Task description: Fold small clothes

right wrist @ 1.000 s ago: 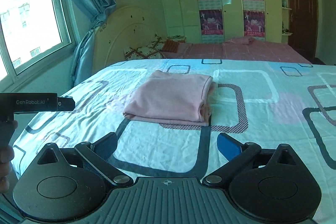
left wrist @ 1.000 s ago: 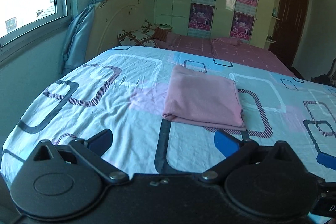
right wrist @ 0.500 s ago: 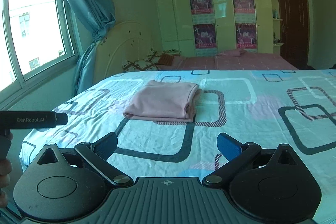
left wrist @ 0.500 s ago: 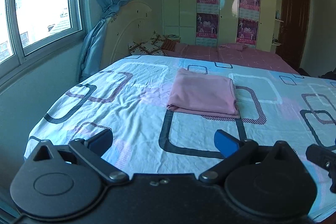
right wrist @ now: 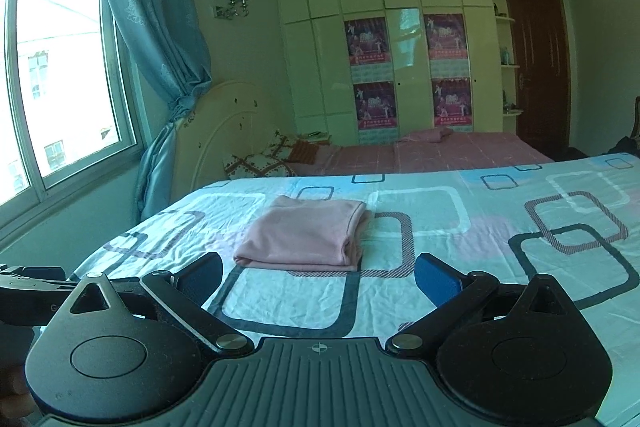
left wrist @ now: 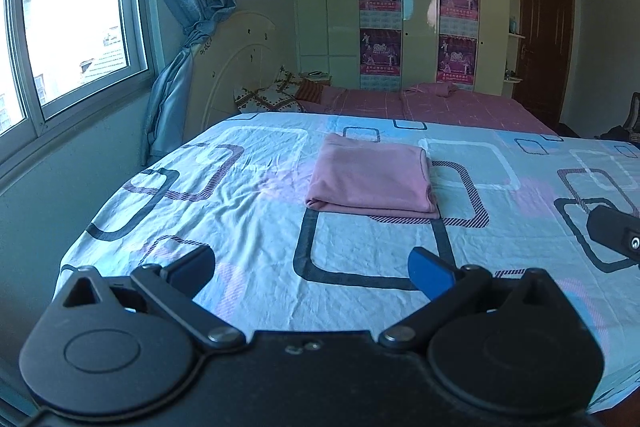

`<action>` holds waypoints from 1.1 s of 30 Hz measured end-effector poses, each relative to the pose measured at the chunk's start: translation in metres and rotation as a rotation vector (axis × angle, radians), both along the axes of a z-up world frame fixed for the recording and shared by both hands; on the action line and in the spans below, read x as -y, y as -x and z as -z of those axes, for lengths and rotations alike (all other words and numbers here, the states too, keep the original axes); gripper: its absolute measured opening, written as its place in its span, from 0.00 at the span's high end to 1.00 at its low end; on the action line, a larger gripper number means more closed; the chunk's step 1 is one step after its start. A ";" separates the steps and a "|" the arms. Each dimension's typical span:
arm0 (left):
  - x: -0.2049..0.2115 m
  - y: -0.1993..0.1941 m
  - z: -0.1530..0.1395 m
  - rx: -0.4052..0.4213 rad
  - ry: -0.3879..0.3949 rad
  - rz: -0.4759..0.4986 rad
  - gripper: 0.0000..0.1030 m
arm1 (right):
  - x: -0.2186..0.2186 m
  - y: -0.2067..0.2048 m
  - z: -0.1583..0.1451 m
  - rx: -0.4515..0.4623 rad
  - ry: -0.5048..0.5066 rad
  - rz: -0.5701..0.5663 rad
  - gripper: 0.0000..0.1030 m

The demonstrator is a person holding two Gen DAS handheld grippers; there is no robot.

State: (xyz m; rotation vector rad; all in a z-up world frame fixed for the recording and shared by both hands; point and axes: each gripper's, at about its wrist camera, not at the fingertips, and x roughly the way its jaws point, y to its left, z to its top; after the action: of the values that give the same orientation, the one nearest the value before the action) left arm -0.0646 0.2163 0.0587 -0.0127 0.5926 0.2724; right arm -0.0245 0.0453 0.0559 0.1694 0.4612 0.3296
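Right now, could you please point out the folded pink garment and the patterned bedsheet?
folded pink garment [left wrist: 370,177], left wrist view, middle of its top layer.
patterned bedsheet [right wrist: 472,219], right wrist view, bare patch right of the garment.

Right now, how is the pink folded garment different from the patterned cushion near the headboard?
The pink folded garment is a plain colour; the patterned cushion carries a dark diamond pattern on white. The garment lies flat in a tidy rectangle on the sheet with rounded squares; the cushion leans at the headboard, on the far pink bed. The garment is nearer to both open hand-held grippers. Both are soft textiles and neither is held.
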 end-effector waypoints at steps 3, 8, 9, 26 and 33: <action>0.000 0.002 -0.001 -0.004 0.009 0.002 0.01 | 0.000 0.003 0.000 0.005 0.002 0.003 0.01; 0.001 0.002 -0.001 -0.002 -0.005 0.002 0.01 | 0.003 0.003 0.000 -0.001 -0.009 0.008 0.01; 0.001 0.003 -0.001 0.001 -0.006 0.002 0.01 | 0.004 0.003 0.000 0.000 -0.008 0.007 0.01; 0.000 0.001 -0.002 -0.008 -0.002 0.004 0.01 | 0.000 0.001 -0.001 -0.001 -0.004 0.000 0.01; 0.000 0.001 -0.001 -0.011 -0.001 0.008 0.01 | -0.002 -0.001 0.001 -0.008 -0.003 -0.004 0.01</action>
State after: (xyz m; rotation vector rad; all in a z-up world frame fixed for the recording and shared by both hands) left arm -0.0657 0.2166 0.0599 -0.0081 0.6036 0.2645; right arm -0.0231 0.0474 0.0548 0.1723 0.4687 0.3334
